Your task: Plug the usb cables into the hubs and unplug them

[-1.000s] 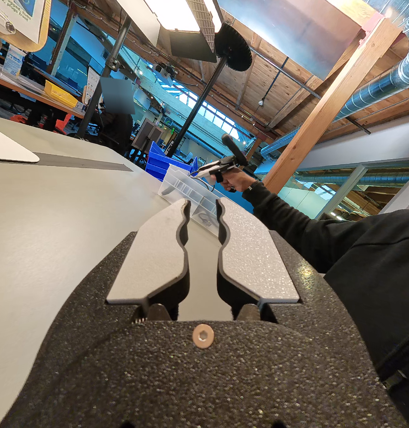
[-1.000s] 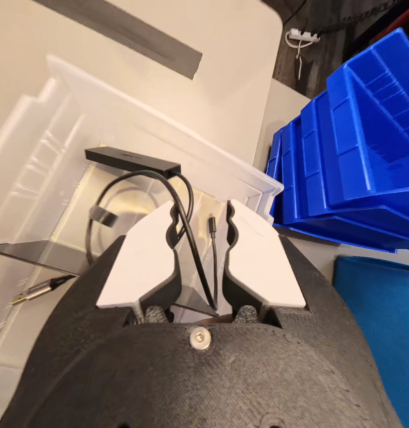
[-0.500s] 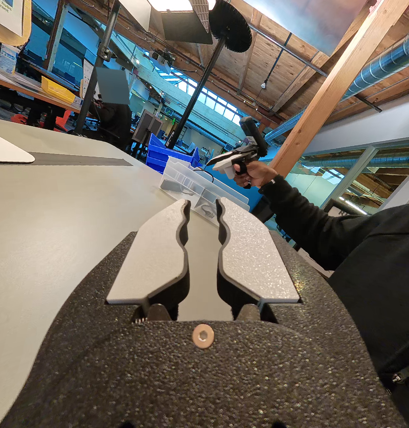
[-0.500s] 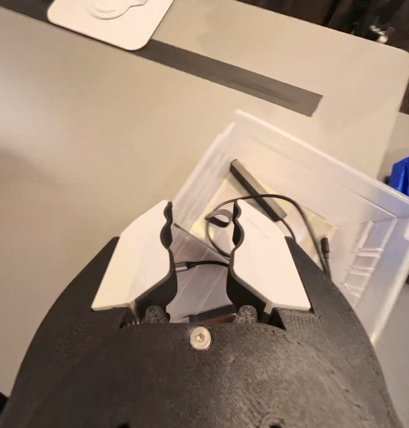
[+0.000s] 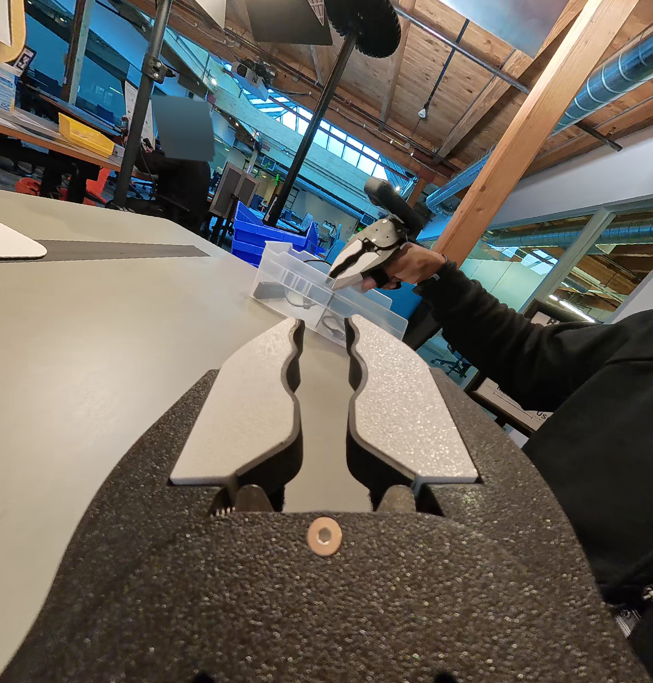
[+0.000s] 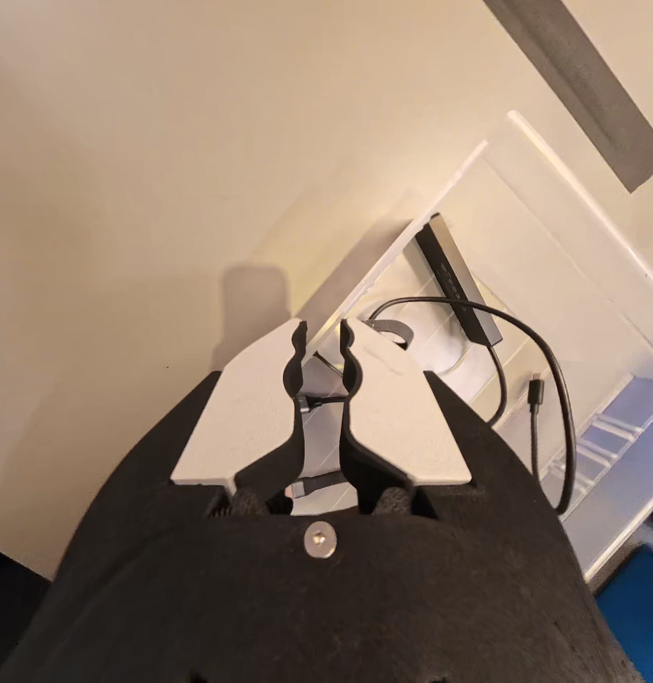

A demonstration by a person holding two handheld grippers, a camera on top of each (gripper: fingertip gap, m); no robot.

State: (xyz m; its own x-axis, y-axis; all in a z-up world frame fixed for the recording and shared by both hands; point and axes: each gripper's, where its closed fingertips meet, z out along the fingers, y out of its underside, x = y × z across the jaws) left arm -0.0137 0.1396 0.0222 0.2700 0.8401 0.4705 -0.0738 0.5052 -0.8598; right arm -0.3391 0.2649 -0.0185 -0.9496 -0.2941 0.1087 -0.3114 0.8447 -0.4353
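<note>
A slim dark USB hub [image 6: 458,288] lies in a clear plastic bin [image 6: 539,207] with its black cable [image 6: 554,366] looped beside it and a loose plug [image 6: 535,391] at the cable's end. My right gripper [image 6: 323,325] hovers over the bin's near corner, jaws narrowed but apart. A silver-tipped cable plug [image 6: 305,404] lies below, in the gap between them. It also shows in the left wrist view [image 5: 336,281], tips pointing down into the bin [image 5: 369,303]. My left gripper [image 5: 323,325] is open and empty, low over the table, short of the bin.
Stacked blue bins [image 5: 258,233] stand behind the clear bin. A grey tape strip [image 5: 114,249] and a white mat [image 5: 7,240] lie on the table at the left. A person's black sleeve [image 5: 520,343] reaches in from the right. Blue cloth [image 6: 635,606] lies beside the bin. Spacing between my two grippers at the tips: around 35 cm.
My right gripper swung from the bin's far side, by the blue bins, to its near corner, dropped lower, and its jaws narrowed. The left gripper stayed almost still.
</note>
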